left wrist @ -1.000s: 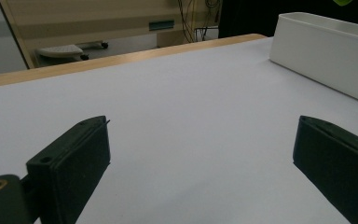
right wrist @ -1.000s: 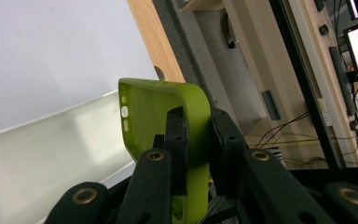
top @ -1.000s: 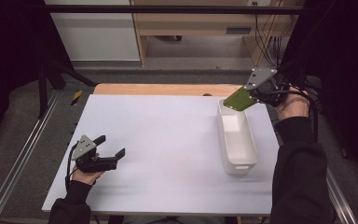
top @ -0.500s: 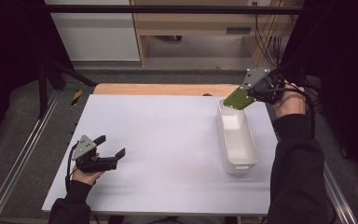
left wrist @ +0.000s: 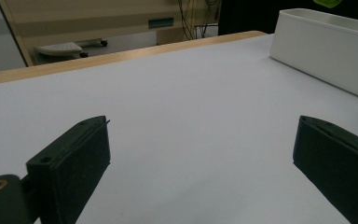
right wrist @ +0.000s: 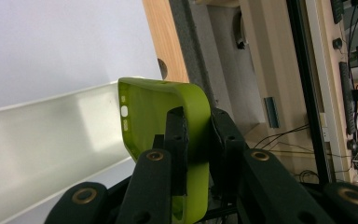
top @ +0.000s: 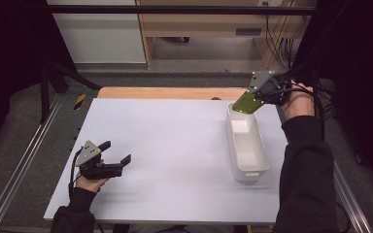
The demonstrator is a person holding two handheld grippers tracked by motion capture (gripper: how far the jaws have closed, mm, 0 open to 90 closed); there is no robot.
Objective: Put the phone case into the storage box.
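While the left gripper (top: pixel 117 155) stays put, the phone case (top: pixel 245 102) hangs marginally lower.

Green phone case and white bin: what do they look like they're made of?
Phone case: looks like soft rubber or silicone, matte lime green; rounded edges, molded button cutouts and a thin wall pinched between the right gripper's jaws point that way, though stiffer plastic can't be ruled out. Bin: likely hard plastic, smooth white with a slight sheen; thin straight walls and a molded rim.
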